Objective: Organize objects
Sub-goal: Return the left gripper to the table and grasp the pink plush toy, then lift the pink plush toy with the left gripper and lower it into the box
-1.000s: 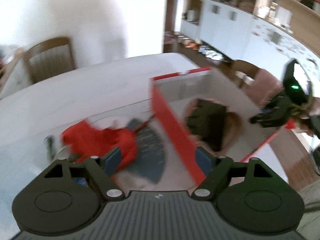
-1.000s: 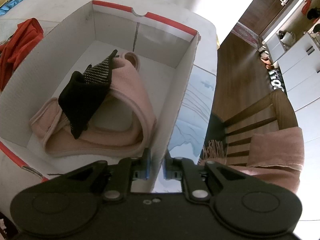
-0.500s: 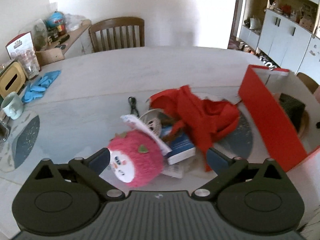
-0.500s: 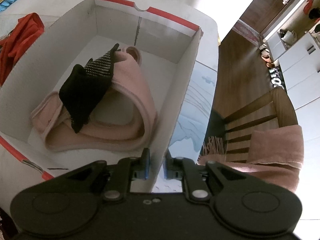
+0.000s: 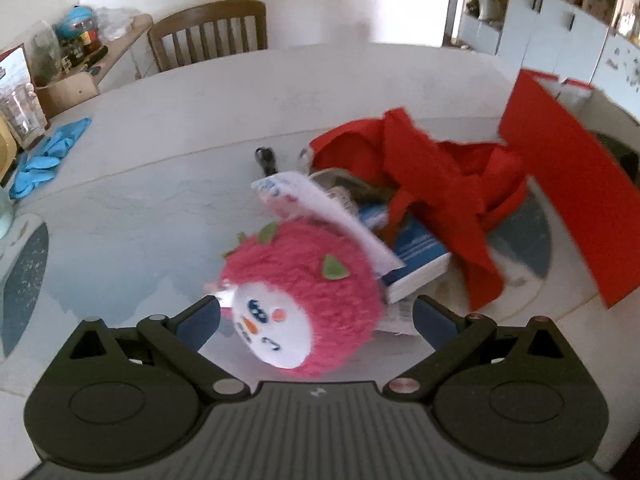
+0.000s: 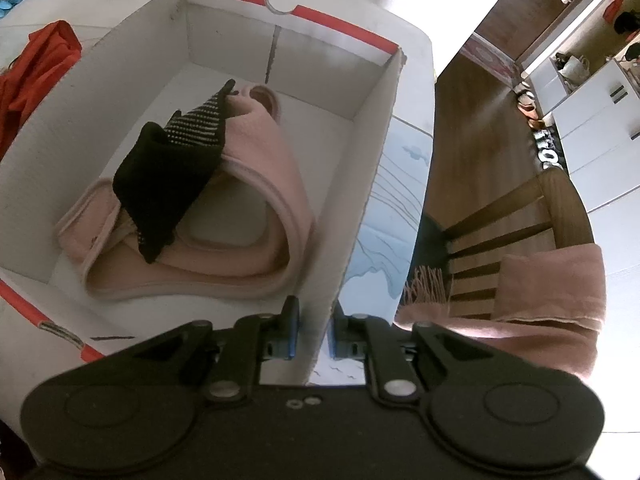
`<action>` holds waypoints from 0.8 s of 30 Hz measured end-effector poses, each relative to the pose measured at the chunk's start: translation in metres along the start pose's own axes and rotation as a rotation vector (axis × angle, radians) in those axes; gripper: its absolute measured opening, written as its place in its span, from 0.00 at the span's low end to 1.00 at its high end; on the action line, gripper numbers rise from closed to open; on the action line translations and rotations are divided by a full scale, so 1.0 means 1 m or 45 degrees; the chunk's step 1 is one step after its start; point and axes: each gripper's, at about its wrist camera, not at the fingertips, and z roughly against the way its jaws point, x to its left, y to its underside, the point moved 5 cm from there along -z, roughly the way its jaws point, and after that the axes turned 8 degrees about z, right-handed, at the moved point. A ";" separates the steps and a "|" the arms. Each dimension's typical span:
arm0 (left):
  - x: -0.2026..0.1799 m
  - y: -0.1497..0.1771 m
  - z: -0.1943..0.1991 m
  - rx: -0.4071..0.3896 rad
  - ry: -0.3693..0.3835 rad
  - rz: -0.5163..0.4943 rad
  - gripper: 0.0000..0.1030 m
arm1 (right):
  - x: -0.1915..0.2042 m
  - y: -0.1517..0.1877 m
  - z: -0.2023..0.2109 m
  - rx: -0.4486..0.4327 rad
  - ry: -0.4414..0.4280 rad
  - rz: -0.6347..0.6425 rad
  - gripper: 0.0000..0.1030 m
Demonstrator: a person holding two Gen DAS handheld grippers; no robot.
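Note:
A pink plush toy with a white face lies on the white table, between the wide-apart fingers of my open left gripper; the pads do not press it. Behind it are a white paper packet, a blue book and a crumpled red cloth. The red-sided box stands to the right. My right gripper is shut on the box's near right wall. Inside the box lie a pink cloth and a black dotted glove.
A wooden chair stands behind the table, and blue gloves lie at its left edge. A grey placemat sits near left. Another chair draped with a pink scarf stands right of the box.
The left view swung away from the box to the pile, and its jaws spread wider. The pink plush toy came in between them and closer. The right gripper kept still on the box wall.

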 end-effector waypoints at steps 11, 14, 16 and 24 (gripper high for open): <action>0.008 0.002 -0.026 0.052 -0.034 0.014 1.00 | 0.000 -0.001 -0.001 0.012 0.010 -0.004 0.13; 0.010 0.003 -0.025 0.030 -0.034 0.039 0.96 | 0.000 -0.001 -0.002 0.012 0.010 -0.004 0.13; 0.012 0.003 -0.022 0.021 -0.022 0.062 0.81 | 0.001 -0.001 -0.002 0.012 0.010 -0.003 0.13; 0.017 0.005 -0.009 -0.014 -0.031 0.109 0.70 | 0.001 0.000 -0.002 0.009 0.012 -0.003 0.13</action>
